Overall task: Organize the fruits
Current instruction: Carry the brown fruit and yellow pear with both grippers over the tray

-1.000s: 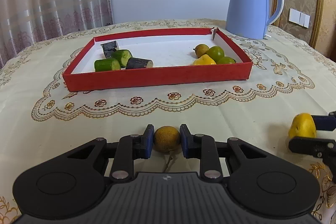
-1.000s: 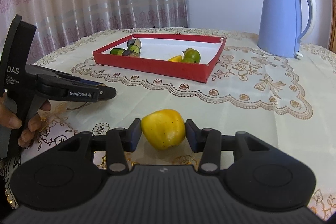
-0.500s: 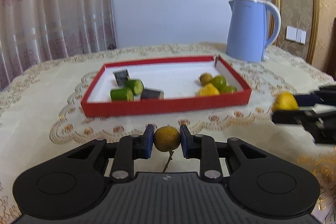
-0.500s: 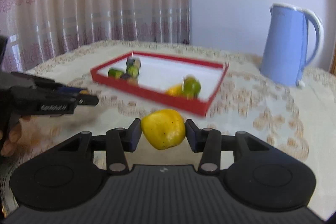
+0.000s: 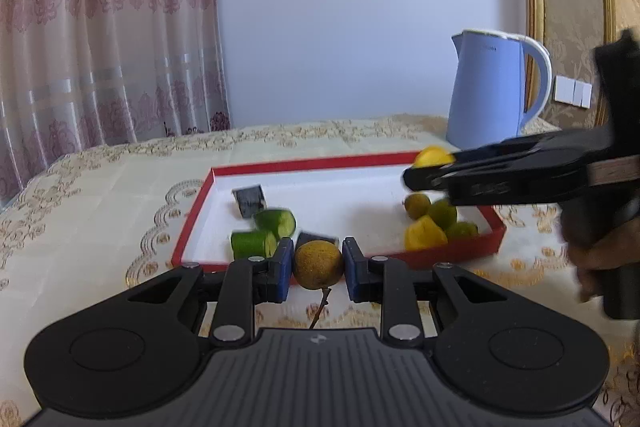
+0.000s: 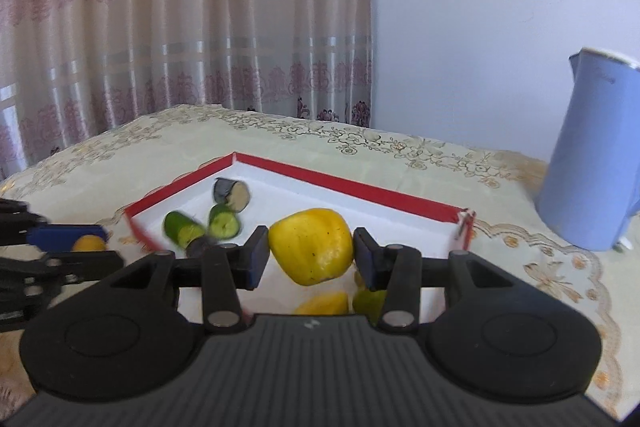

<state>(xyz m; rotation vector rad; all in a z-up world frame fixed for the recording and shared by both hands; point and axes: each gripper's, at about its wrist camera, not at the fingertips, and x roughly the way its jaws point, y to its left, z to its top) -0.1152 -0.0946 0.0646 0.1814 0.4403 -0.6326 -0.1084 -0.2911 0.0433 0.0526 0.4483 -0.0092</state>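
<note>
My left gripper (image 5: 317, 267) is shut on a small round brown fruit (image 5: 318, 264) and holds it in the air just before the near wall of the red tray (image 5: 456, 255). My right gripper (image 6: 310, 250) is shut on a yellow fruit (image 6: 312, 246) and holds it above the tray's right side; it shows in the left wrist view (image 5: 430, 167) over a pile of yellow, green and brown fruits (image 5: 434, 223). Cucumber pieces (image 5: 264, 233) and dark eggplant pieces (image 5: 249, 201) lie in the tray's left half.
A light blue kettle (image 5: 492, 89) stands beyond the tray's far right corner. The table carries a cream embroidered cloth (image 5: 100, 187). Curtains (image 5: 100, 27) hang behind on the left. The left gripper shows at the left edge of the right wrist view (image 6: 60, 247).
Both grippers have risen and moved forward toward the tray with their fruits. The right gripper has gone from the table's near right to above the tray's right side.
</note>
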